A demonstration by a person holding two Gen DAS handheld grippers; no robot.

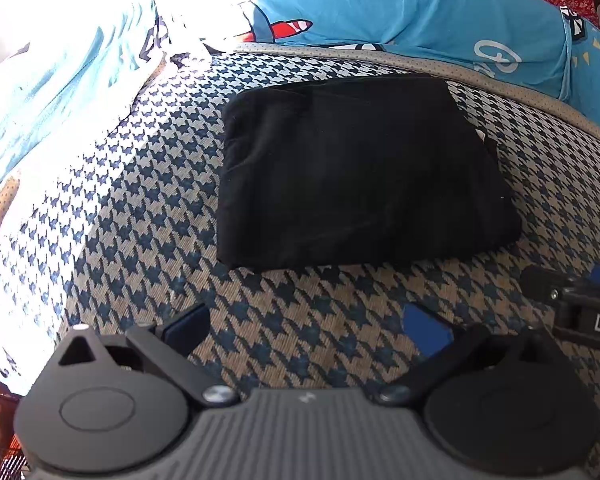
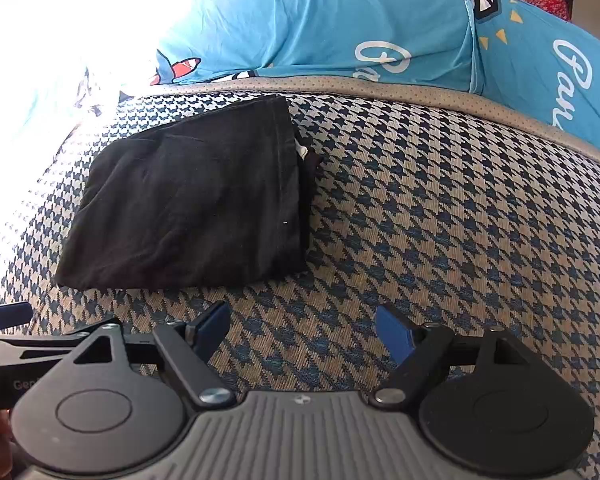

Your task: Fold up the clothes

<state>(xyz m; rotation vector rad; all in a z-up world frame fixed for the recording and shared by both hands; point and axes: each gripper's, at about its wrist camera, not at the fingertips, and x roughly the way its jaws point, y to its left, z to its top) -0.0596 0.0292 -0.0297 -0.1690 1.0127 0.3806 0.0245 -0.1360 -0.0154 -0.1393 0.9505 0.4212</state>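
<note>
Black garment (image 1: 360,172) lying as a compact folded rectangle on the houndstooth mat (image 1: 300,320), flat, edges roughly square, one layer peeping out along its right side. Left gripper (image 1: 306,330) hovering just short of its near edge, fingers spread wide, gripping nothing. Right gripper (image 2: 302,334) likewise wide and empty, off to the garment's right over bare mat. Blue printed bedding (image 2: 340,32) bunched beyond the mat's far border. Fits either a finished fold or a bundle due one more halving; impossible to settle. For any tidying: pinch only the stray layer, keep low, avoid dragging the stack.
</note>
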